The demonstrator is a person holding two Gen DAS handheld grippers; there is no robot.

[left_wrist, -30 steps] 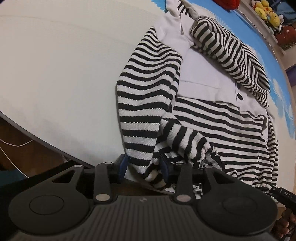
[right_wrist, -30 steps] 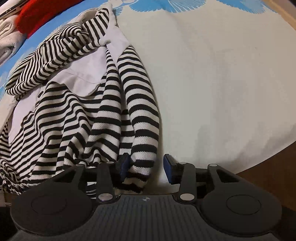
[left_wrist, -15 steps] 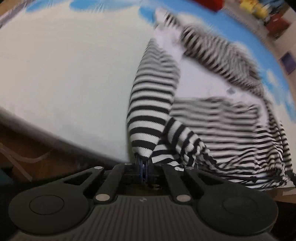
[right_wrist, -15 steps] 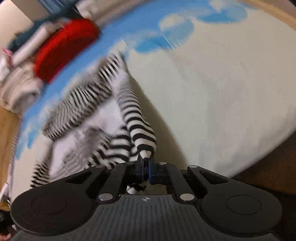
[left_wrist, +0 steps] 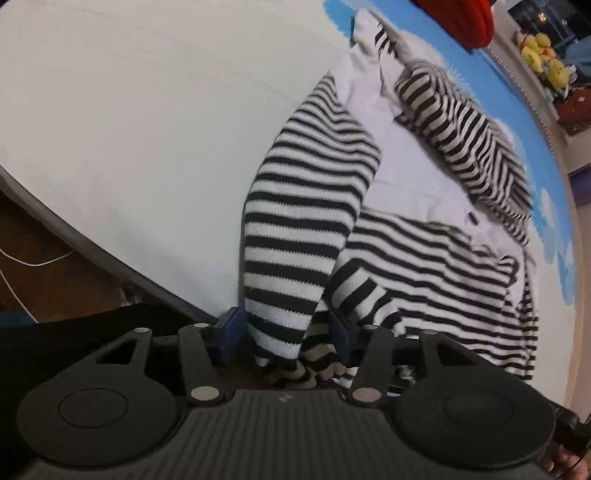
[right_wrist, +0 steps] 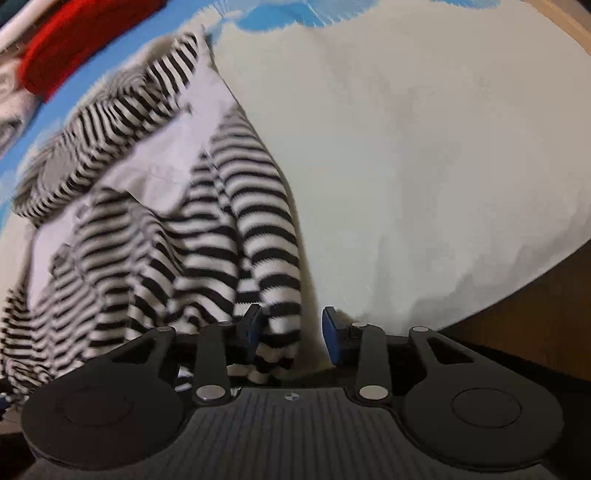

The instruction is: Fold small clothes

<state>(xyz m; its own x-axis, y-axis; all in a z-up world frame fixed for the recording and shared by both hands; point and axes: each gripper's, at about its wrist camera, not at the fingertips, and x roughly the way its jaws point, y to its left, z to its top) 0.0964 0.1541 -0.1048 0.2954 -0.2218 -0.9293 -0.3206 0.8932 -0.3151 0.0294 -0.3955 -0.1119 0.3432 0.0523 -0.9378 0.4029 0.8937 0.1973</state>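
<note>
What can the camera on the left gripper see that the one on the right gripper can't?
Only the left view shows yellow plush toys on a far shelf, a white cable on the floor, and the left gripper, its jaws just opened, a sleeve end loose between them.

Only the right view shows the right gripper, also just opened, around the other sleeve end.

Both show the striped garment on the white cover, the blue patterned sheet and a red item.

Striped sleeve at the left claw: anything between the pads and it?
Nothing visible. The left claw has just opened, and the striped sleeve's cuff hangs directly between its pads, unpinched. The right claw likewise stands open around the other sleeve.
</note>
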